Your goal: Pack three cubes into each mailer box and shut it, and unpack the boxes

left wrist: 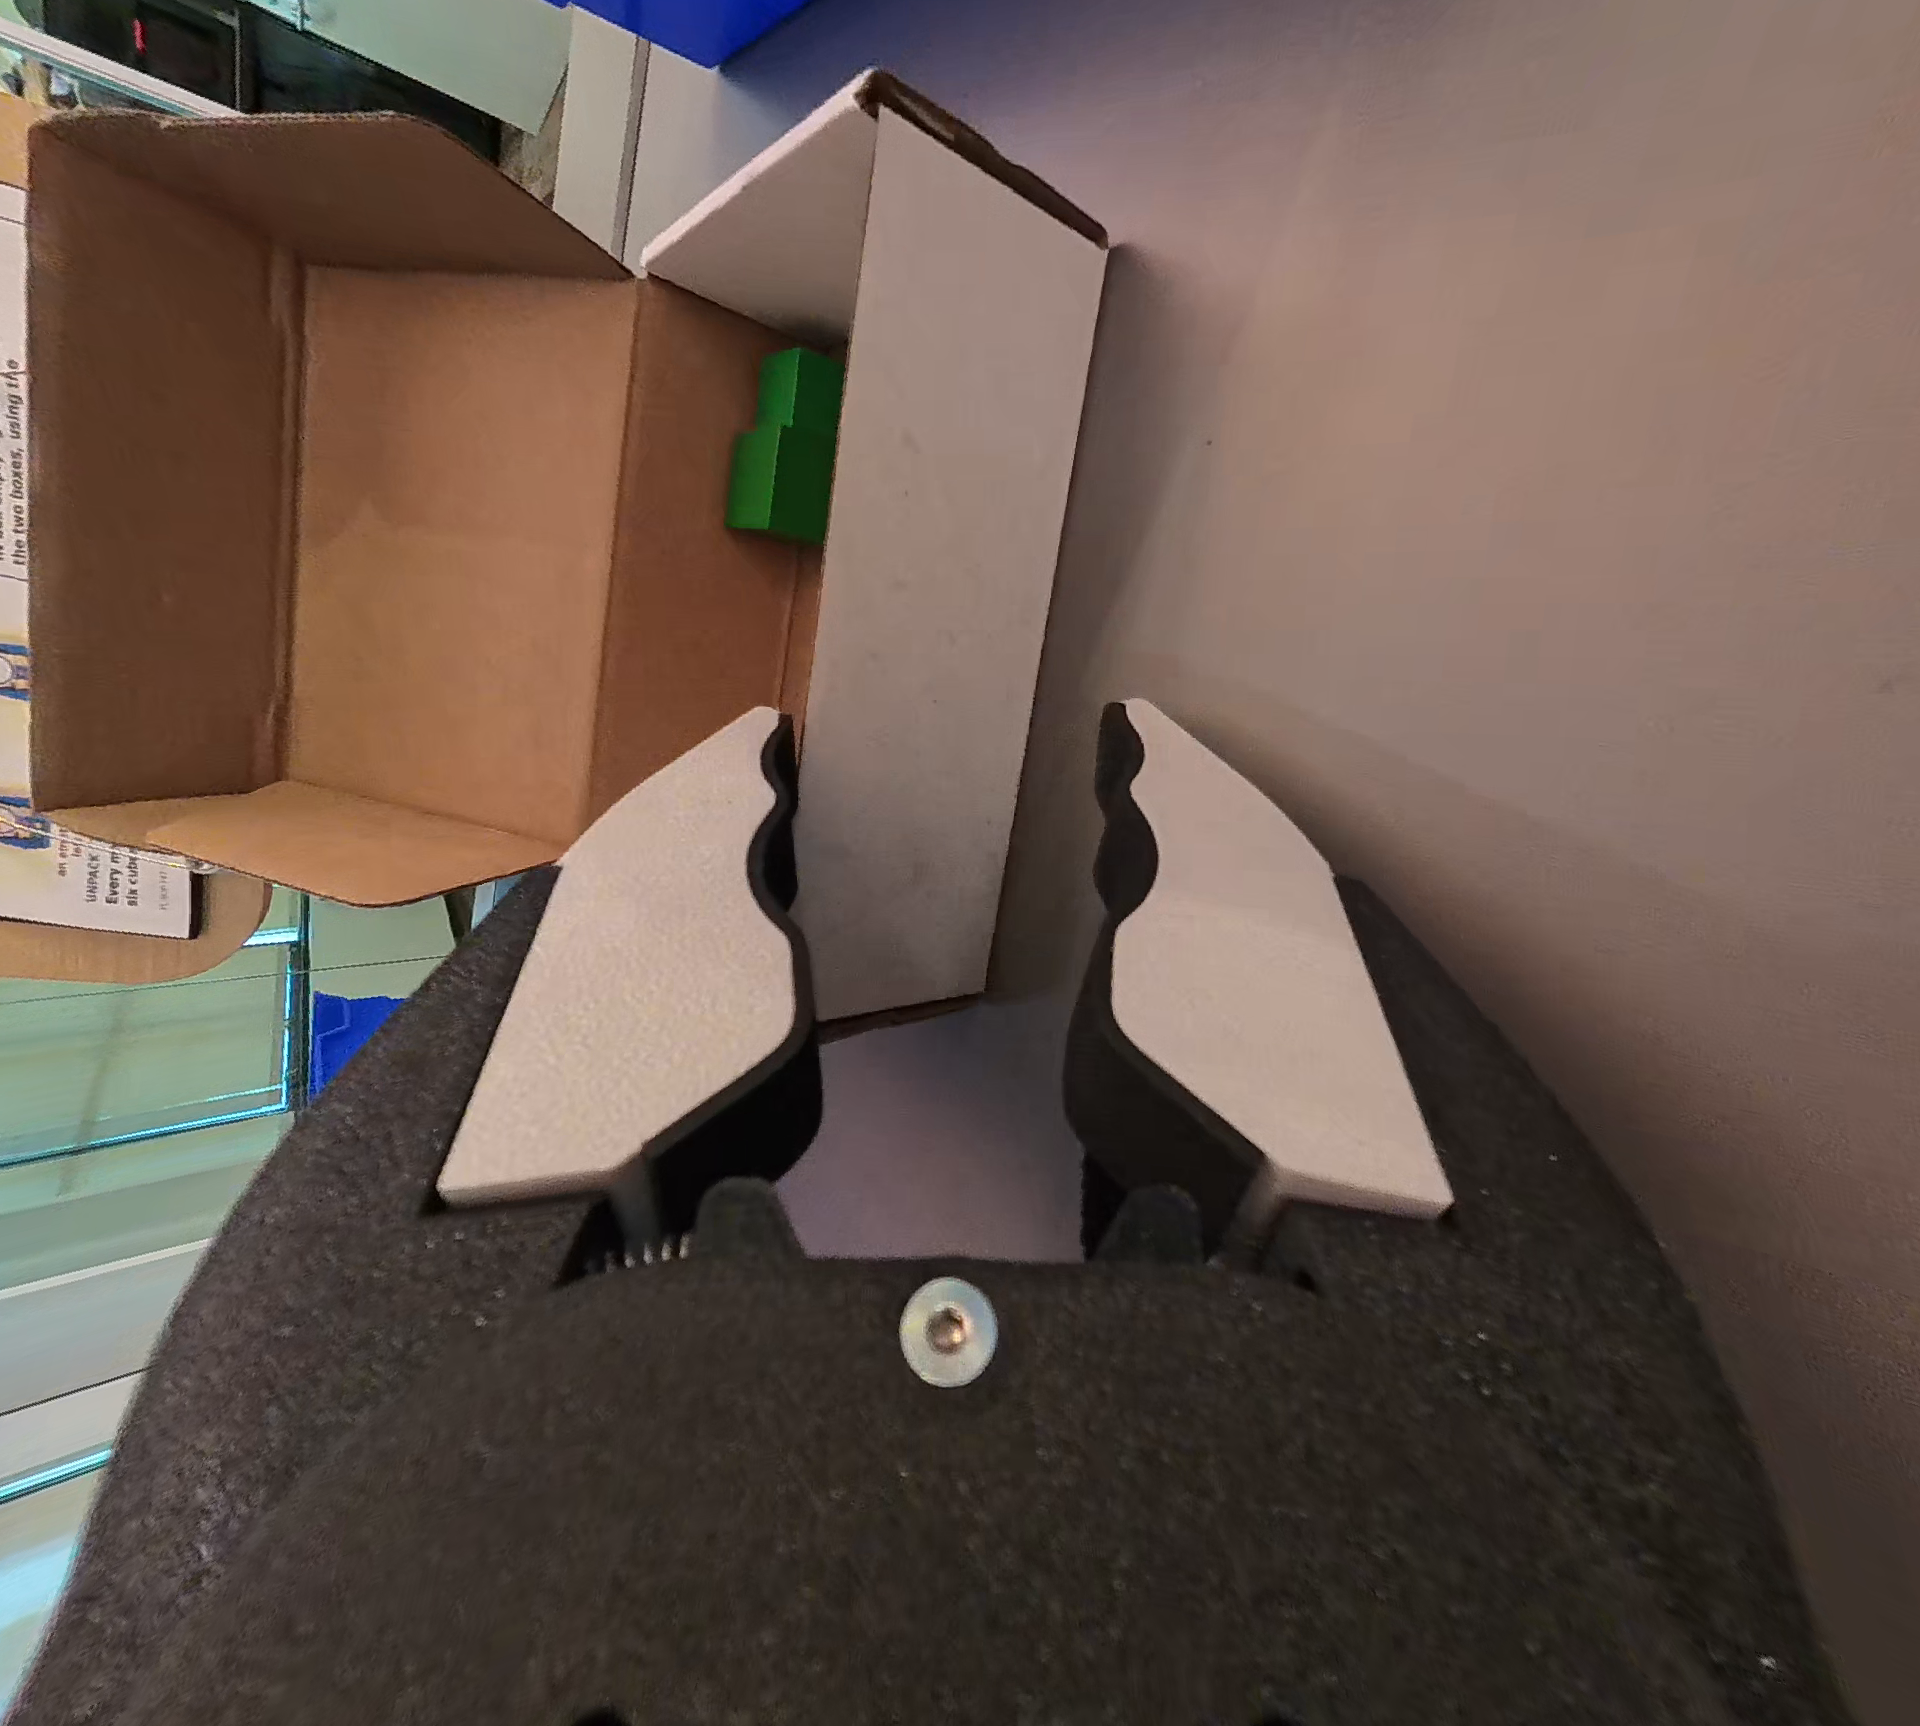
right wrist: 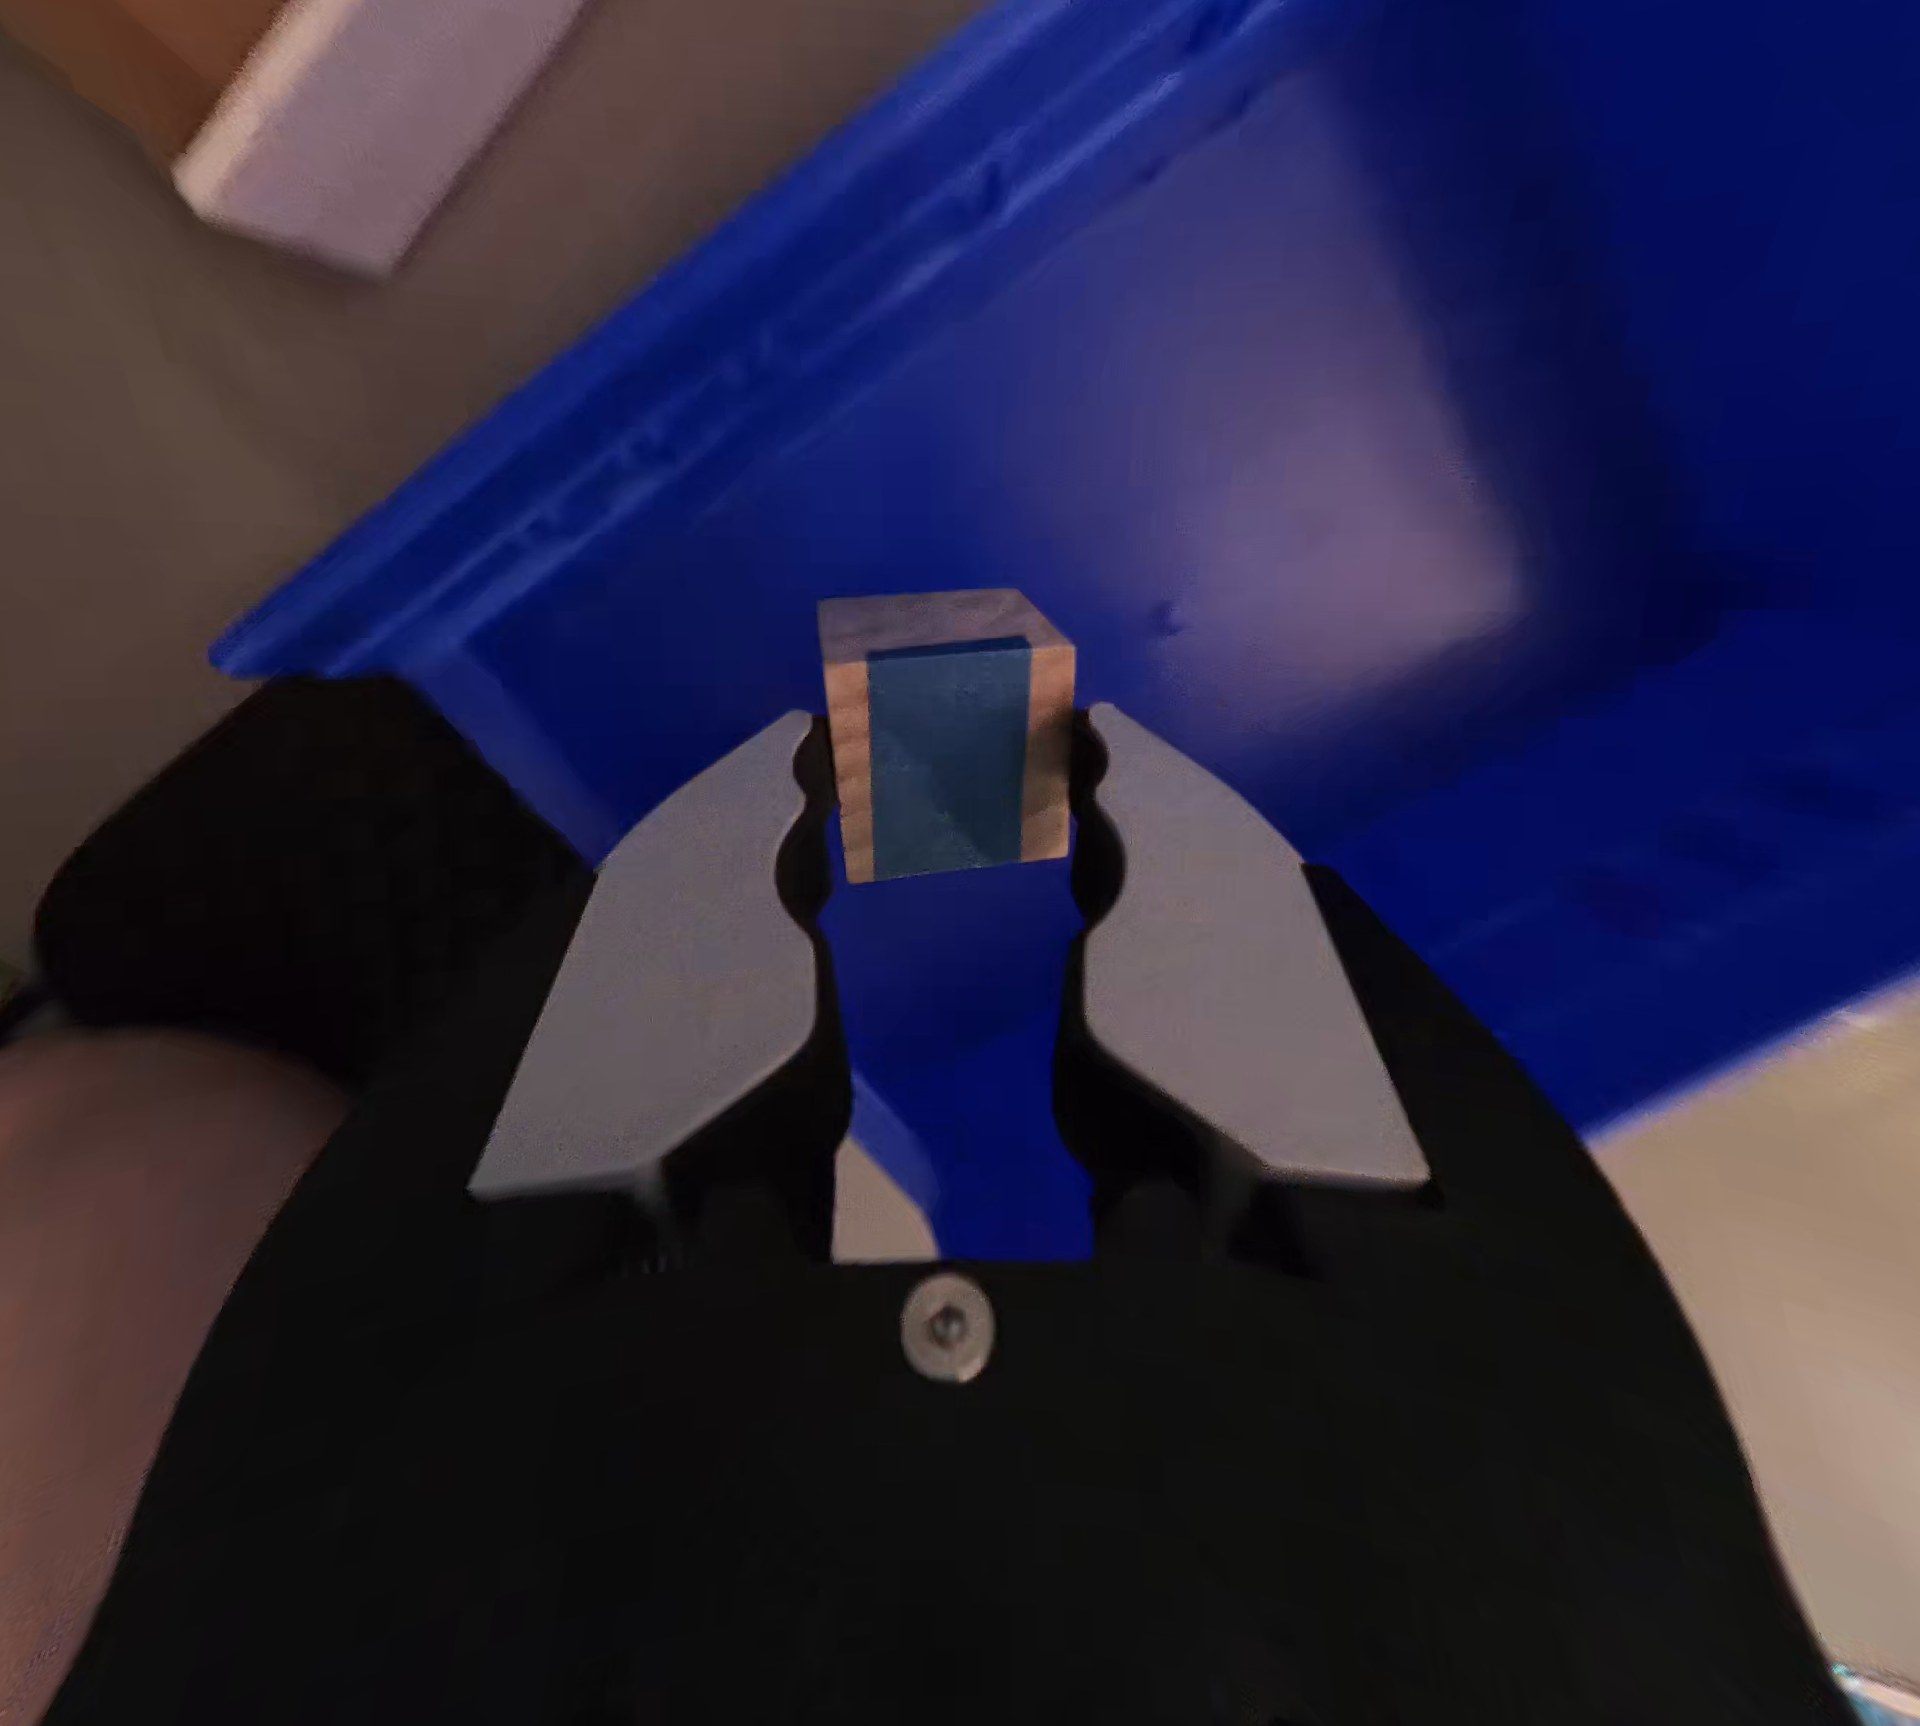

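— Right gripper (right wrist: pixel 948 772) has its jaws pinched on a small wooden cube with a blue face (right wrist: pixel 948 751), held over the big blue plastic bin (right wrist: pixel 1455 326).

— And the left gripper (left wrist: pixel 945 845)?

— Spread wide around the front wall of the white cardboard mailer box (left wrist: pixel 935 585) on the grey table (left wrist: pixel 1507 533); one finger looks to touch the wall, but nothing is clamped. Lid stands open, and green cubes (left wrist: pixel 790 450) sit inside, two at least.

— So how far along?

— I'd guess mid-way: whether that cube is heading in or out, I can't tell. Any second box I cannot see.
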{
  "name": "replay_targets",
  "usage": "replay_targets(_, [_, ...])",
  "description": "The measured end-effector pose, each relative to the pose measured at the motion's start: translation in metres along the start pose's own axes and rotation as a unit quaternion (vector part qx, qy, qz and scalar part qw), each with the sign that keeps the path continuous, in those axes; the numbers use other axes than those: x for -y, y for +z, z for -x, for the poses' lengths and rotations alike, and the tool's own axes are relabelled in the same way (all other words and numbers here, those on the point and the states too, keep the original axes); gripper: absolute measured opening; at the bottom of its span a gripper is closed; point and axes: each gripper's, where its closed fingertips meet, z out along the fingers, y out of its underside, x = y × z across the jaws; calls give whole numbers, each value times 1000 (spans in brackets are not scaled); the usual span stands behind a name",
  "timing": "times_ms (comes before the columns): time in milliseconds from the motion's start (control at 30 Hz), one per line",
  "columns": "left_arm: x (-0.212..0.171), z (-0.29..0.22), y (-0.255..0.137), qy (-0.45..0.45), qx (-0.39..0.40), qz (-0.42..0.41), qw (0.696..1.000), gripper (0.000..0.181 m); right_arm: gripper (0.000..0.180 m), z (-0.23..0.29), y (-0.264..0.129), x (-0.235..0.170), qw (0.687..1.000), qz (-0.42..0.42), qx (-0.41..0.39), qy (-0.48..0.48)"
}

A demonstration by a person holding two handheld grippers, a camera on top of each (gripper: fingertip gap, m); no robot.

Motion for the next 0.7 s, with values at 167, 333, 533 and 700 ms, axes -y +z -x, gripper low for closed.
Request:
replay_targets(167, [0,0,-1,4,1,1,1000,55,45,15,26,-8,996,77,35,-1])
replay_targets(333, [-1,0,0,4,2,1,1000,55,45,5,42,6,995,102,-8,-20])
replay_targets(533, [-6,3,0,9,3,9,1000,55,45,6,56,10,993,101,-2,-54])
replay_targets(700, [-9,5,1,2,1,13,1000,55,46,4,60,10,995,95,-2,-41])
